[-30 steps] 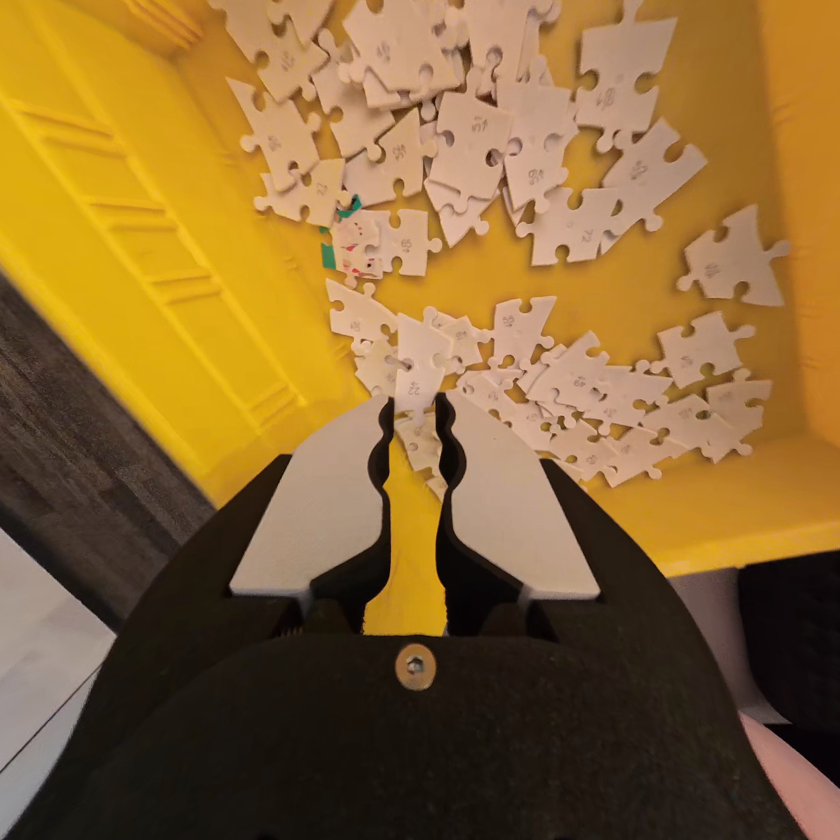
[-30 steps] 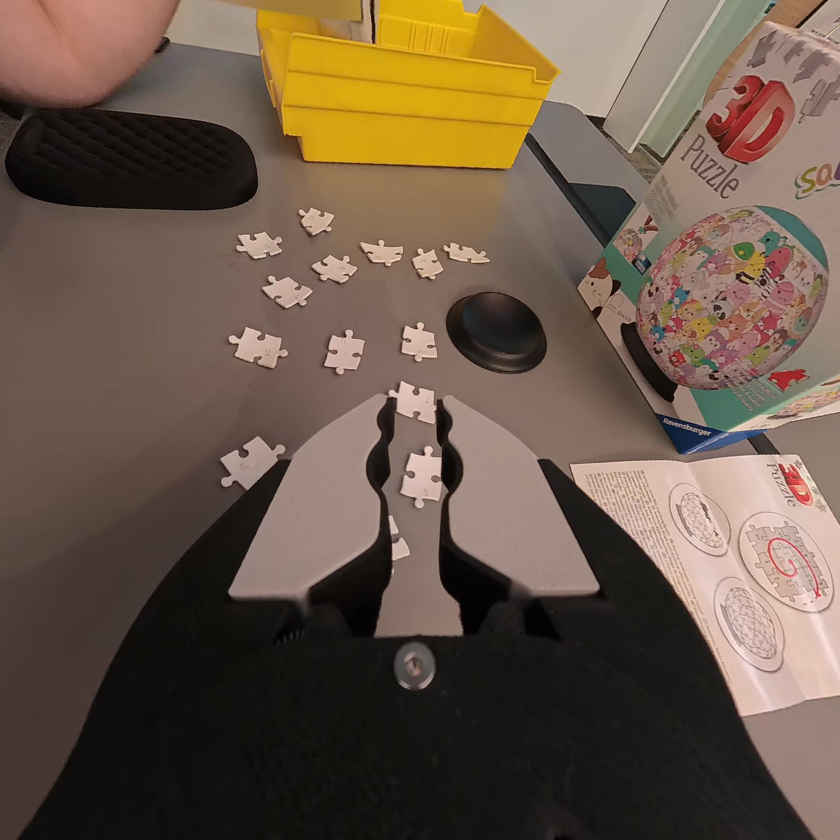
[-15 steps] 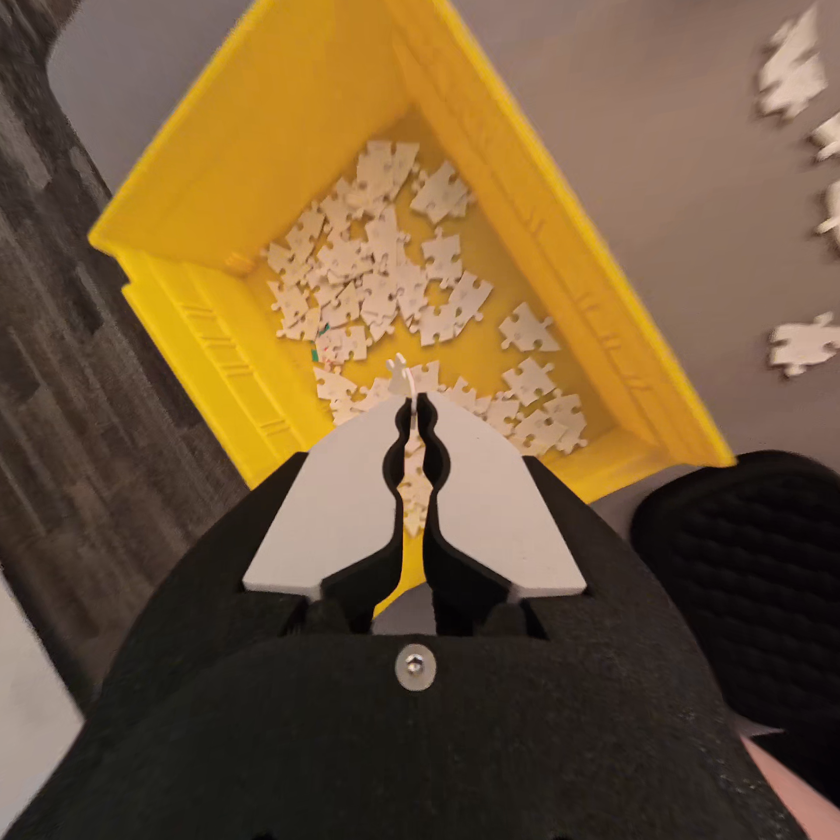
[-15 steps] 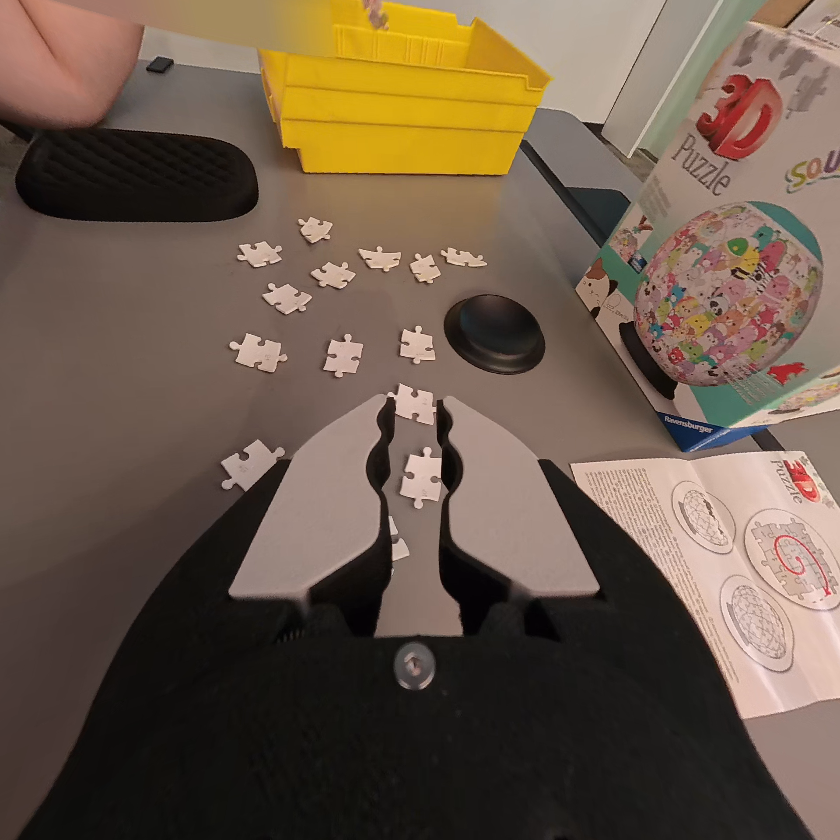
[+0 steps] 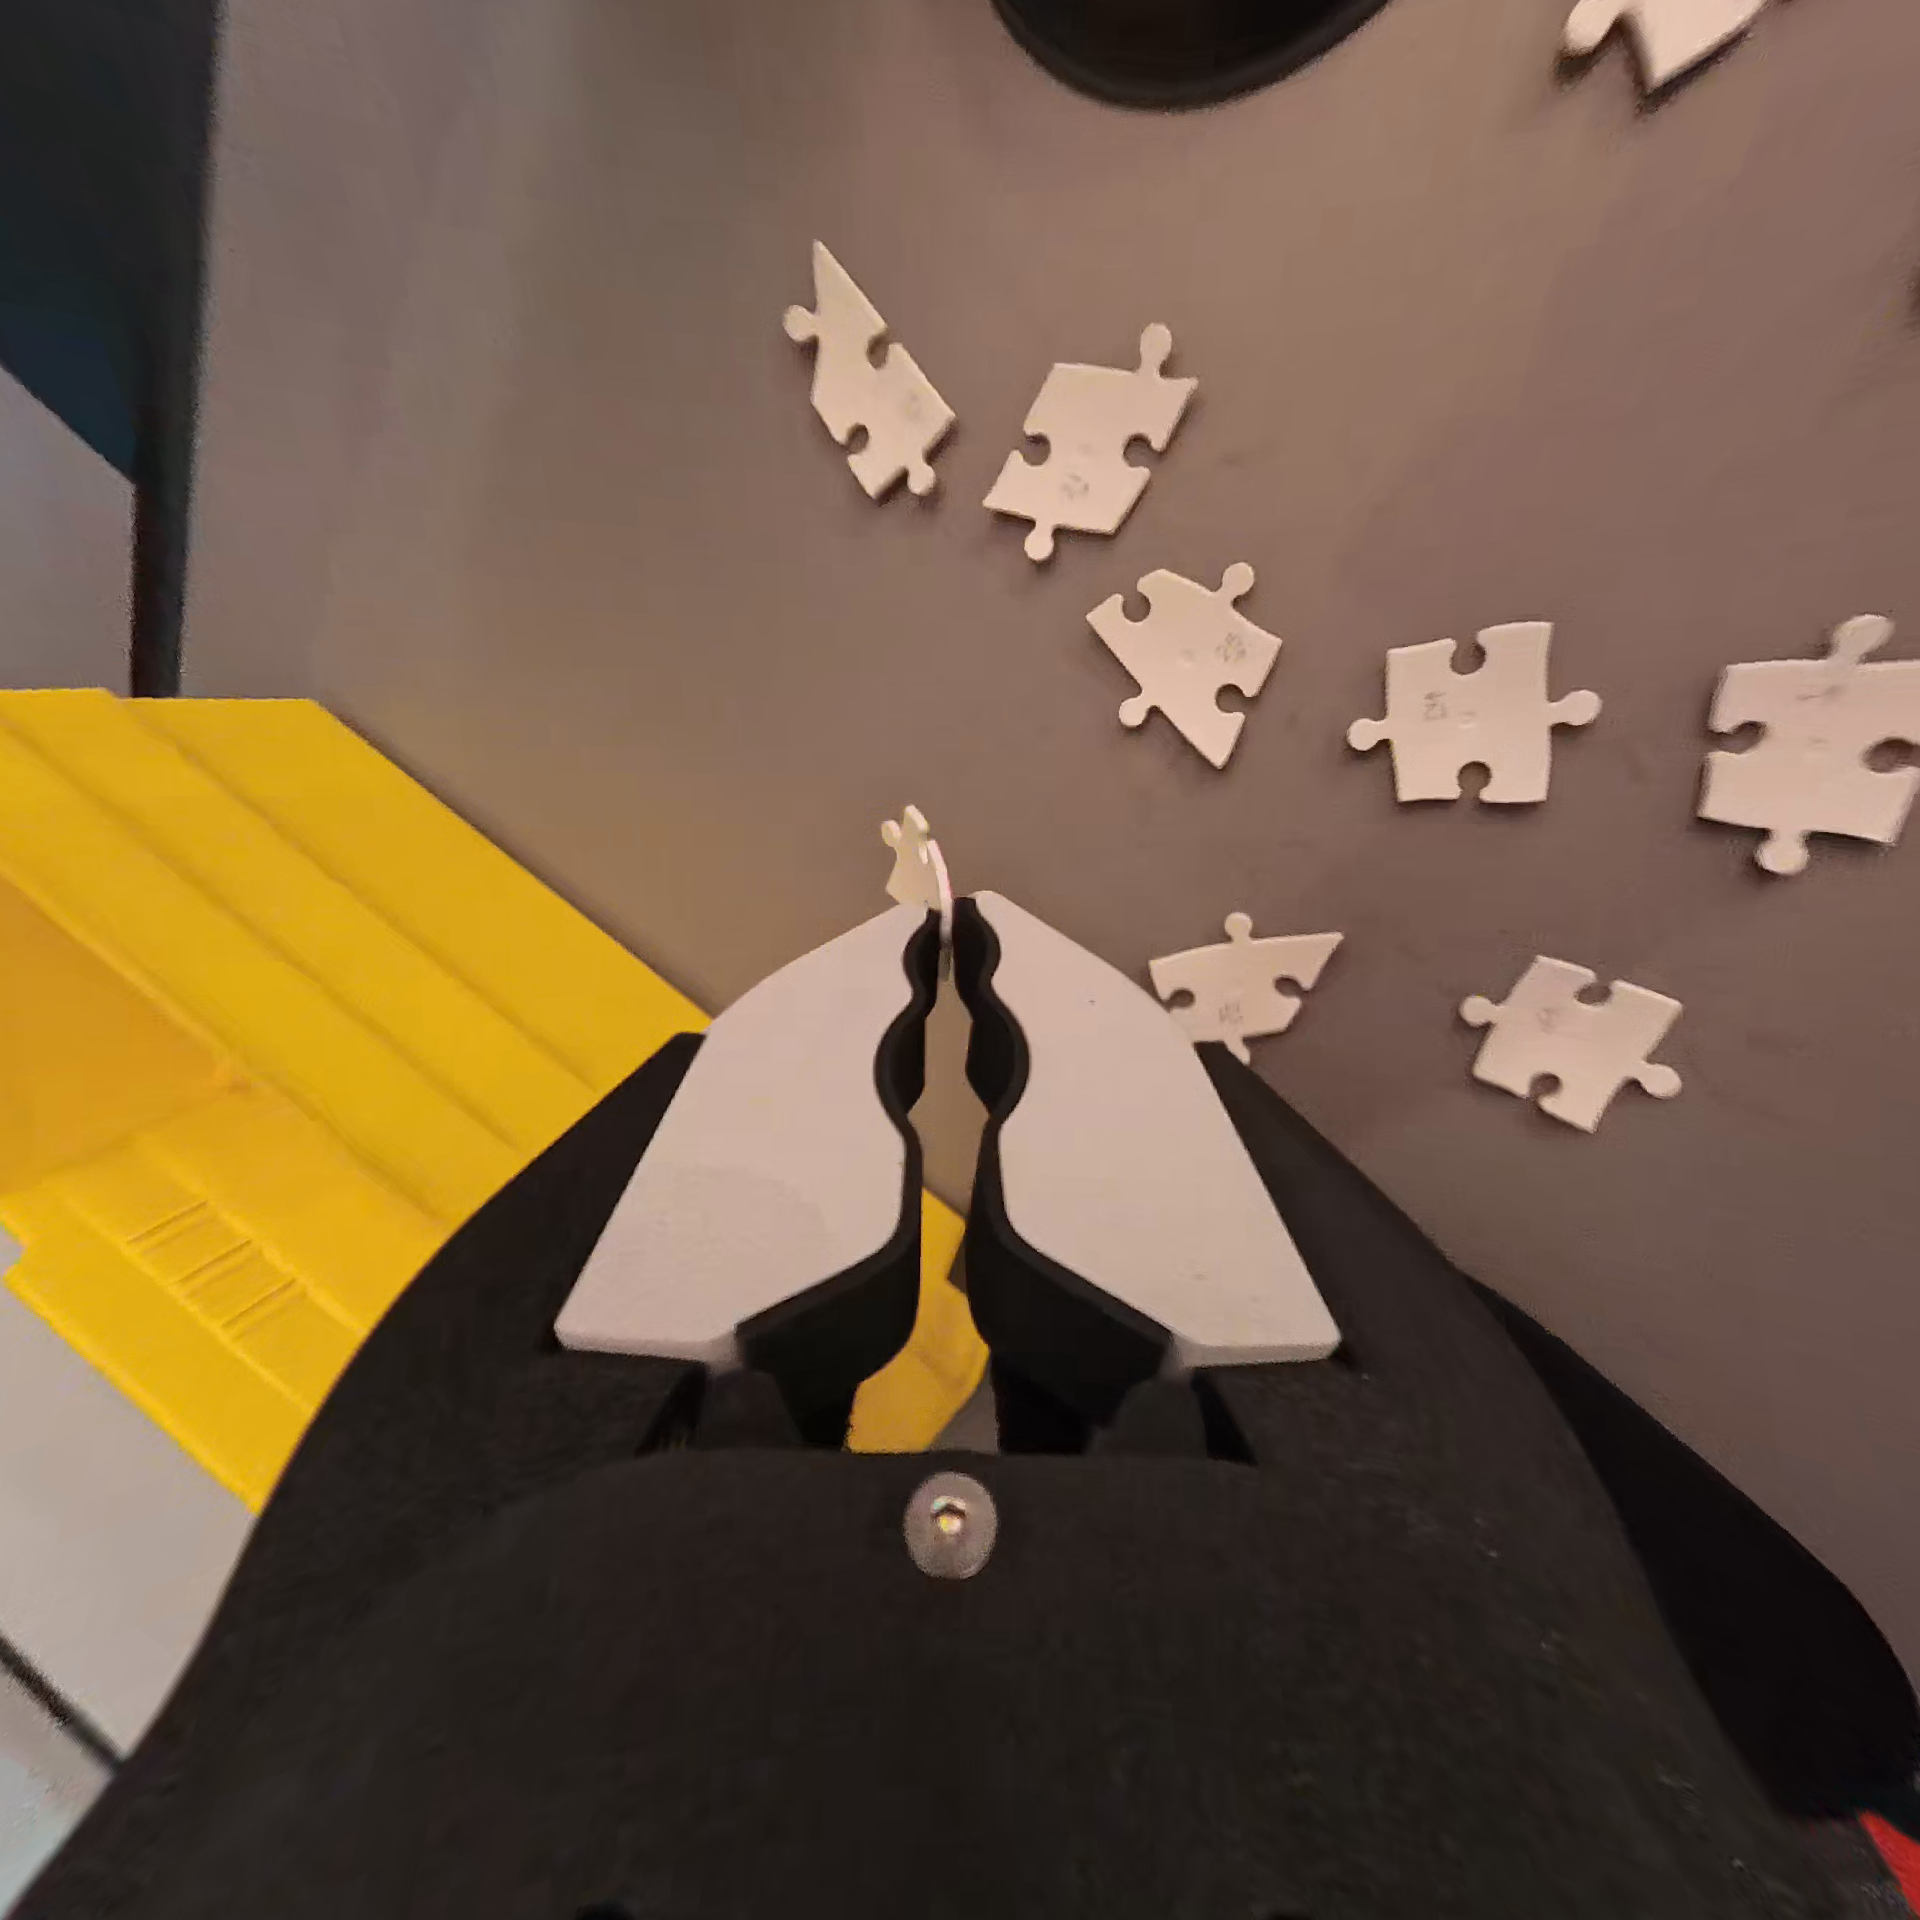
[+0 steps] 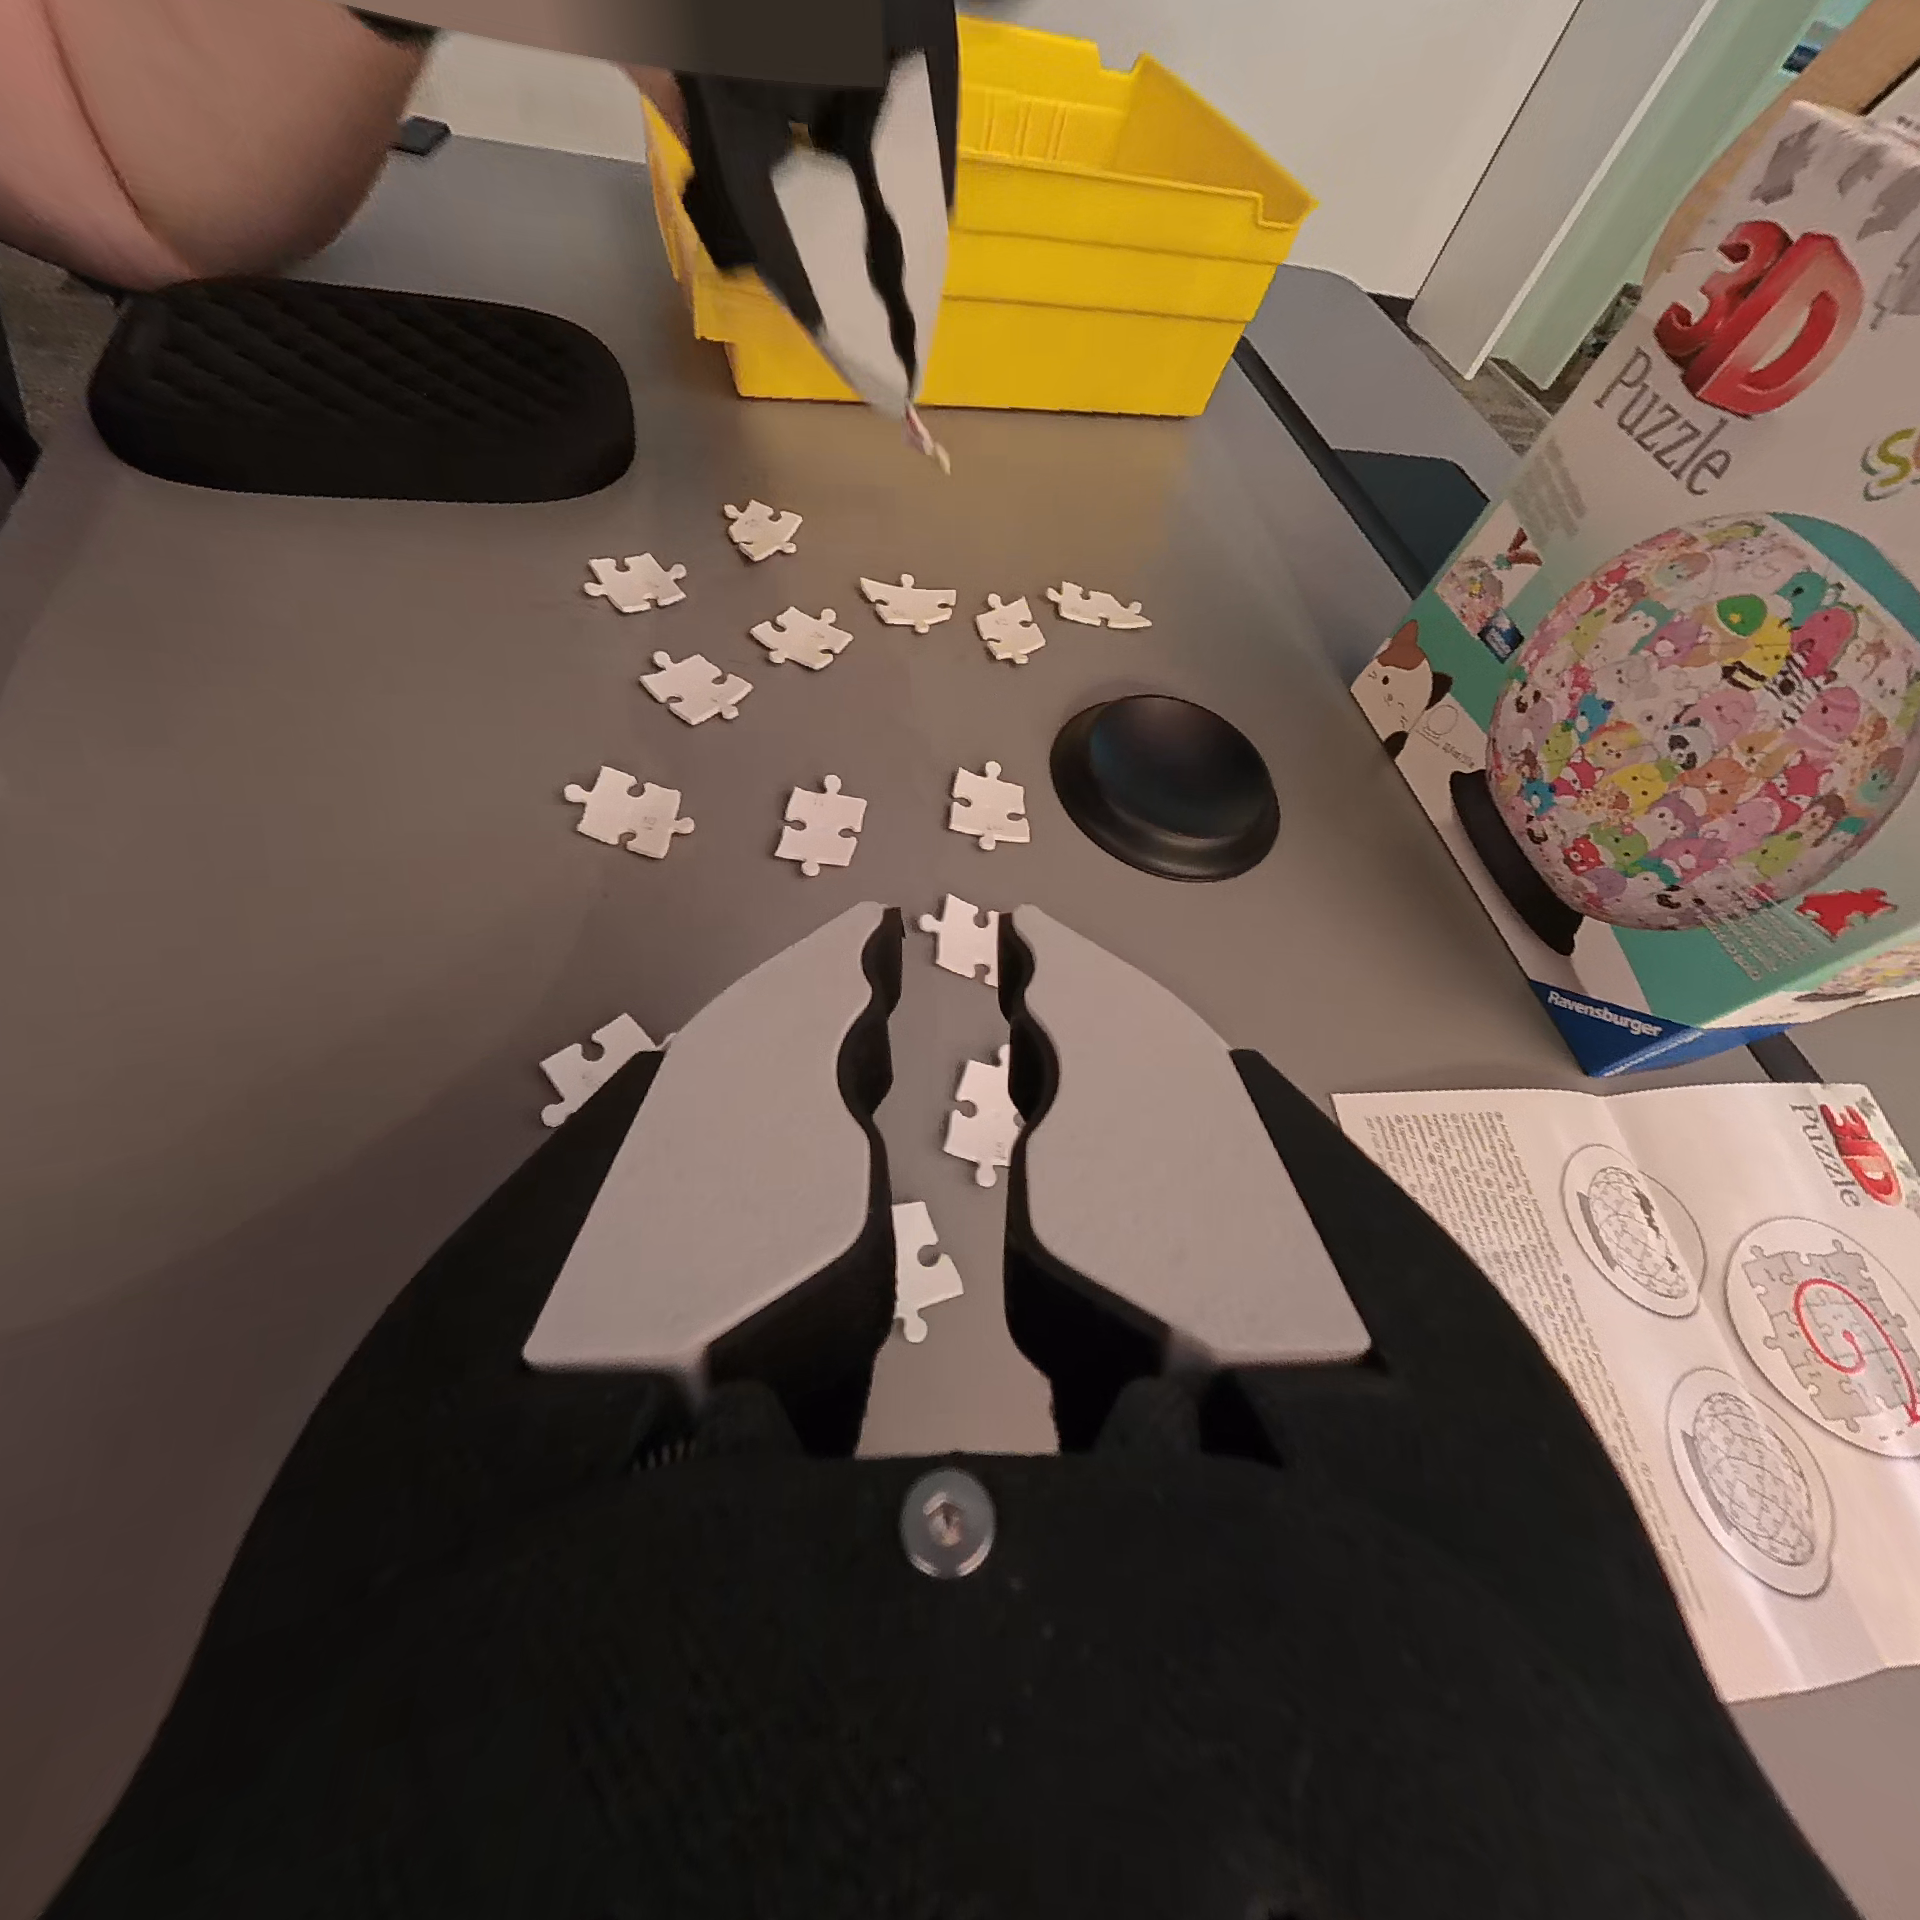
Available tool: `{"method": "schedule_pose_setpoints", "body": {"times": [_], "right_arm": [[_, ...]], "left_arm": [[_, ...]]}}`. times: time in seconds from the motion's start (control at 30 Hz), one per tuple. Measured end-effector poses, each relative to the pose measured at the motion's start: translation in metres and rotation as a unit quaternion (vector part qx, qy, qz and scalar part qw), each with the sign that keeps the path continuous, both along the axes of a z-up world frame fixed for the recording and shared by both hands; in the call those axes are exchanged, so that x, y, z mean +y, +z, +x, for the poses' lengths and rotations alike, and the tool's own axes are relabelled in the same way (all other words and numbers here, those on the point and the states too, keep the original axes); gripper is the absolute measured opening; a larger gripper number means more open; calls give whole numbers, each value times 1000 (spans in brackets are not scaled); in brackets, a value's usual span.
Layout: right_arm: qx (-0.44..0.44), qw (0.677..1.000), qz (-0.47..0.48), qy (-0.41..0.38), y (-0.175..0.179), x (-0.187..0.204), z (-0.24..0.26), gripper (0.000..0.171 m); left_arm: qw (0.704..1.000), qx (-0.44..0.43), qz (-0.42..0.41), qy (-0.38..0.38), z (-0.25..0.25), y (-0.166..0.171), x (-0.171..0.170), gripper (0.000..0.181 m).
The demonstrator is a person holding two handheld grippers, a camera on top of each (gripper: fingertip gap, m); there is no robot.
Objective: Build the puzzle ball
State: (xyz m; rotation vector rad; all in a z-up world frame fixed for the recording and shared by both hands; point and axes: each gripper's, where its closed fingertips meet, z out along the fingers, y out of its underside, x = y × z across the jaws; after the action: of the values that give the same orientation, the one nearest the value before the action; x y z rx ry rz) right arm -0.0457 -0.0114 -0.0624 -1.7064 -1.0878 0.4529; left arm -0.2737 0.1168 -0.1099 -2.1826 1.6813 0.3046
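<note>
1. Grey table (image 6: pixel 312 831): we see it carrying everything; nothing is assembled yet, so we judge the build is at the sorting stage.
2. Puzzle box (image 6: pixel 1714 675) stands at the right edge, with the folded instruction sheet (image 6: pixel 1662 1299) lying flat in front of it.
3. Yellow bin (image 6: pixel 1091 270) sits at the far end, with a black pad (image 6: pixel 353 384) on the table to its left. In the left wrist view the bin (image 5: pixel 260 987) is below and left of the fingers.
4. Black round stand (image 6: pixel 1164 784) sits between the box and the loose pieces, bare.
5. Loose puzzle pieces (image 6: pixel 821 826) lie white side up, spread apart and not interlocked.
6. Left gripper (image 5: pixel 948 914): jaws nearly closed, pinching a single puzzle piece (image 5: pixel 920 857) by its edge at the very tips. It is held above the table, just past the bin and near the spread pieces.
7. Right gripper (image 6: pixel 945 935): jaws apart at a narrow-to-medium gap, holding nothing and hovering low over the table, with three pieces showing between its fingers.
8. Risks as we judge them: the tip-only pinch on a thin, edge-on piece could let it twist or slip during the carry. Releasing too high could bounce it onto its neighbours or flip it. Setting it down too close could nudge the sorted layout.
</note>
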Motion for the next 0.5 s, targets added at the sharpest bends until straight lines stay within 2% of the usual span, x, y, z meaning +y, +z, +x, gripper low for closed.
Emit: {"method": "schedule_pose_setpoints", "body": {"times": [0.23, 0.37, 0.4, 0.43, 0.5], "right_arm": [[-5, 1000, -1, 3, -1, -1, -1, 18], [-8, 1000, 0, 2, -1, -1, 0, 18], [-8, 1000, 1, 1, -1, -1, 0, 18], [-8, 1000, 0, 1, -1, -1, 1, 18], [-6, 1000, -2, 0, -2, -1, 1, 18]], "left_arm": [[998, 58, 18, -1, -3, -28, 10, 3], [999, 52, -14, -3, -2, -34, 3, 7], [998, 50, -29, -4, -2, -35, -1, 18], [998, 39, -42, -7, -1, -33, -4, 25], [998, -15, -67, -12, 5, -15, -9, 24]]}}
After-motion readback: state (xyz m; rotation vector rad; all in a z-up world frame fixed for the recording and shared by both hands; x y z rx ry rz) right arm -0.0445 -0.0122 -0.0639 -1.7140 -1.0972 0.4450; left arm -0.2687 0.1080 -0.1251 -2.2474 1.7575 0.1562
